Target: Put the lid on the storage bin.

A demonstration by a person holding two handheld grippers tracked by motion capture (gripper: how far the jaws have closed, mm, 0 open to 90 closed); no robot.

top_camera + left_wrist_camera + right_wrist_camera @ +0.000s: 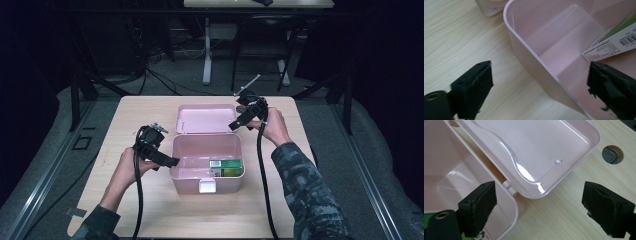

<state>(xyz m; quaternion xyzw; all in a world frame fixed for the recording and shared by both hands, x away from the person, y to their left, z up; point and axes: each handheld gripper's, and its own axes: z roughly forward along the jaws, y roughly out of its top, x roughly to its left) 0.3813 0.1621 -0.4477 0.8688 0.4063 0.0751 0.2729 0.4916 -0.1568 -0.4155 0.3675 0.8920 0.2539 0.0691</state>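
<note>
A pink plastic box (pixel 173 150) stands in the middle of the wooden table with its lid (pixel 205 119) laid back flat behind it. Inside, against the front right wall, lies a green and white carton (pixel 227 166). My left gripper (pixel 170 161) is open at the box's left wall. In the left gripper view that wall (pixel 534 55) runs between the jaws of the left gripper (pixel 540 75), and the carton (pixel 611 42) lies beyond. My right gripper (pixel 235 125) is open above the back right corner. In the right gripper view it (pixel 540 195) hovers over the lid's (pixel 536 145) corner and the white hinge (pixel 507 185).
A white latch (pixel 207 186) sticks out from the box's front. A round hole (pixel 612 154) is cut in the tabletop (pixel 150 210) beside the lid. A cable trails from each gripper toward the near edge. A desk frame (pixel 207 55) stands on the floor beyond the table.
</note>
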